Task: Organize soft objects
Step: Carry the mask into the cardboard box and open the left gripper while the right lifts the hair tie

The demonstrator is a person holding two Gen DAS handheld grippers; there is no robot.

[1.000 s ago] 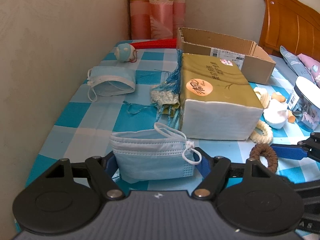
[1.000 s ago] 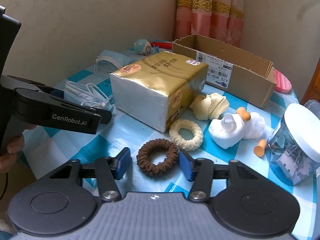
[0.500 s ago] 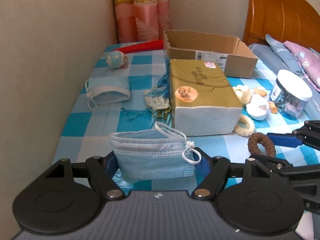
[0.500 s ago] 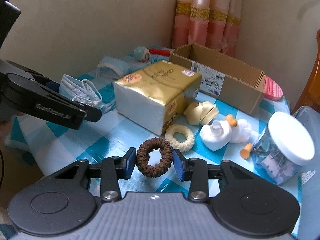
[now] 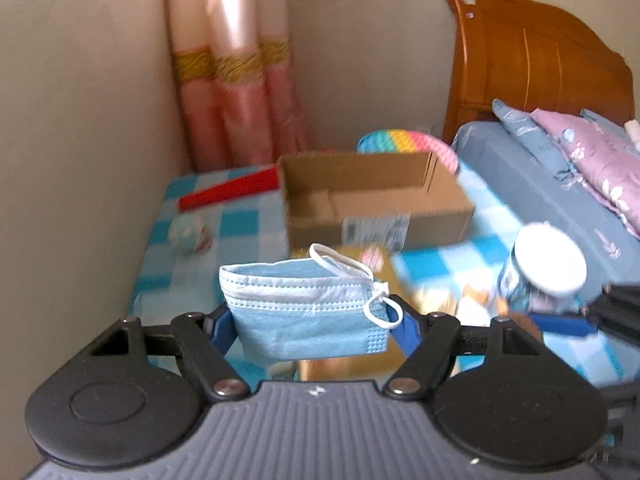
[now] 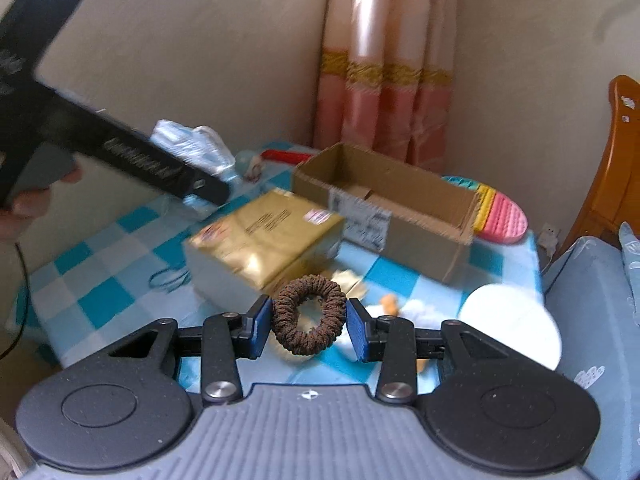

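My left gripper (image 5: 314, 326) is clamped on a blue surgical mask (image 5: 308, 312), held off the checked tablecloth (image 5: 240, 220). My right gripper (image 6: 308, 322) pinches a brown scrunchie (image 6: 309, 314), also lifted. The open cardboard box (image 5: 372, 204) sits at twelve o'clock ahead of the mask, and as far as the blur allows it looks empty, so nothing is sorted yet. Left on the table: the tissue pack (image 6: 264, 248), a small plush (image 5: 188, 234) at ten o'clock, and other soft pieces.
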